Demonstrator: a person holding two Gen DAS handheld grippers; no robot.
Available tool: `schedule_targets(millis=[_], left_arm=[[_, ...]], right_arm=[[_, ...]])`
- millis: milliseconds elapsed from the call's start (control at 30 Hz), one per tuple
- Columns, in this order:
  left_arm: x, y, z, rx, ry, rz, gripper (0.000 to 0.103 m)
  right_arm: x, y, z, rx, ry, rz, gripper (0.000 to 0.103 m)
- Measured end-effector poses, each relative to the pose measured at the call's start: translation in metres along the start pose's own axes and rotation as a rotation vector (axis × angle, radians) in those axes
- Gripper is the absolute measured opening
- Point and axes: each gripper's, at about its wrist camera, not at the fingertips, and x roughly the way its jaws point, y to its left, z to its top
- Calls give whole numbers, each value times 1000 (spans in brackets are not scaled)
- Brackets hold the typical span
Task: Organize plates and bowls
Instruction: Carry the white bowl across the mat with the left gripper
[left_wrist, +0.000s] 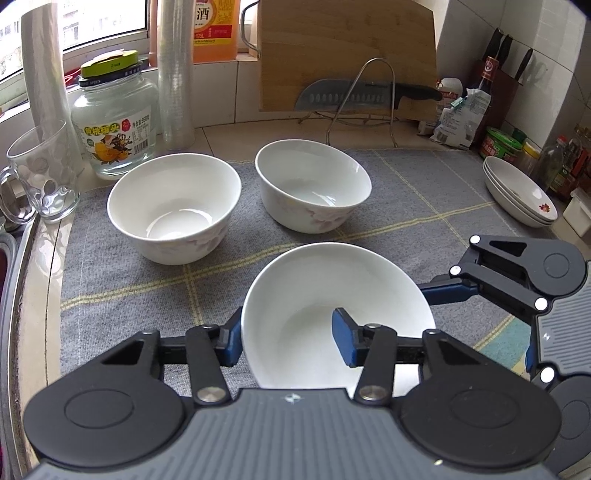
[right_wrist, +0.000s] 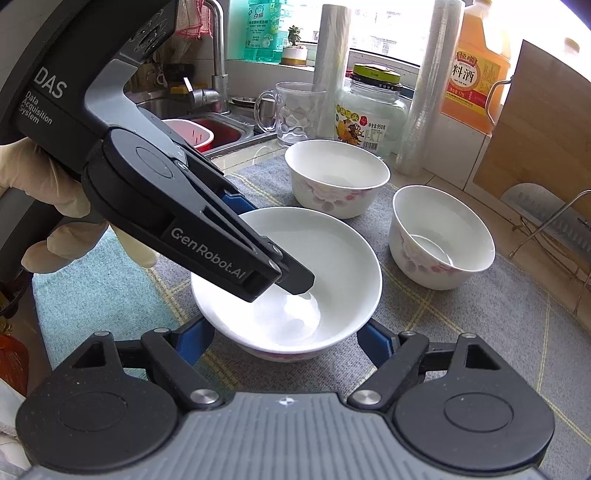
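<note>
Angling steeply downward, the left gripper (left_wrist: 291, 341) is pinching the wall of the near white ceramic bowl (right_wrist: 325, 258), one blue pad inside, one outside. The right gripper (right_wrist: 284, 341) is clasping that bowl's outer sides. Two more white flowered bowls (left_wrist: 173, 206) are sitting beyond on the grey checked mat (left_wrist: 424, 199), stacked plates (left_wrist: 517, 192) well apart.

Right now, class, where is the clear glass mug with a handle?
In the left wrist view the clear glass mug stands at the far left counter edge, beside the green-lidded glass jar and left of the grey checked mat.
</note>
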Motion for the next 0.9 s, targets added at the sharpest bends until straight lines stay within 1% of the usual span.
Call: schedule_targets(millis=[300,900], left_arm=[[-2,-27,7,40,-12,-29,48],[23,-98,28,142,-4,-121,48]], right_arm=[[-21,-7,-11,26,4,-17,87],[-62,-51,-53,127,25,-102,87]])
